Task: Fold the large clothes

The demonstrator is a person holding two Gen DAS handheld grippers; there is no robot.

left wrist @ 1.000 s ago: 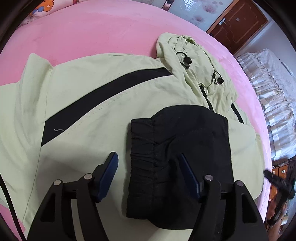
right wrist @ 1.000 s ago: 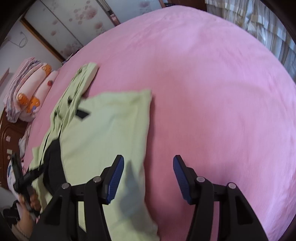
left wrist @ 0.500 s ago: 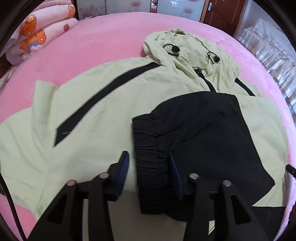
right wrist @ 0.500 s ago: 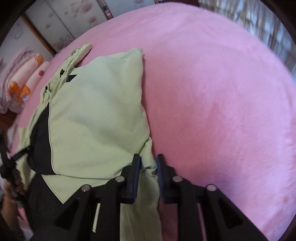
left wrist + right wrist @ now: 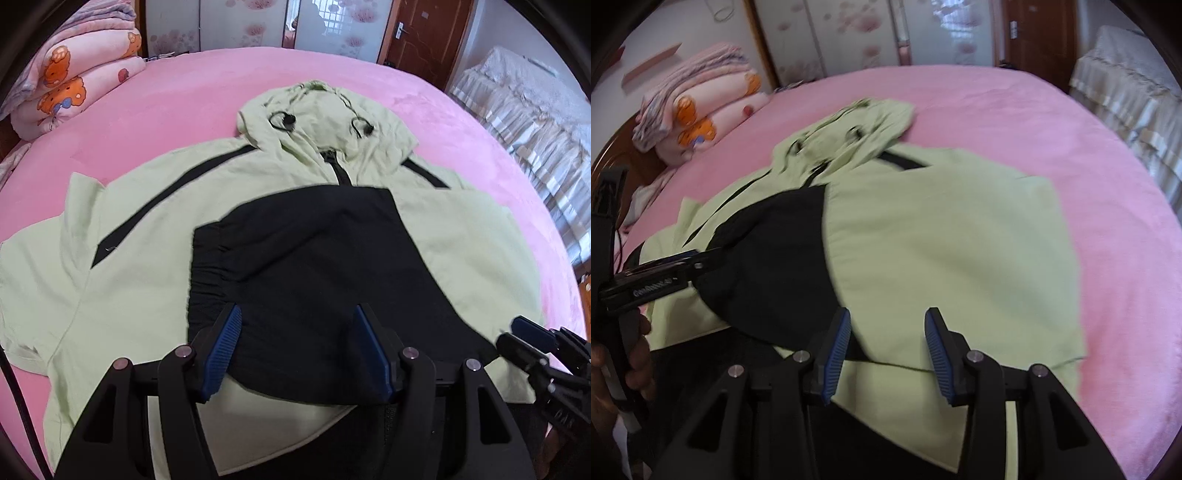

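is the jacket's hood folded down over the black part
No, the hood lies spread at the far end of the jacket on the pink bed, clear of the black sleeve.

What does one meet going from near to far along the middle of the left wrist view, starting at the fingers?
Left hand-held gripper → black folded sleeve → zipper → light green hood → pink bed cover → flowered wardrobe doors.

Both wrist cameras look steeply down, close above the pale-green hooded jacket [image 5: 140, 280] [image 5: 953, 251], sharing it.
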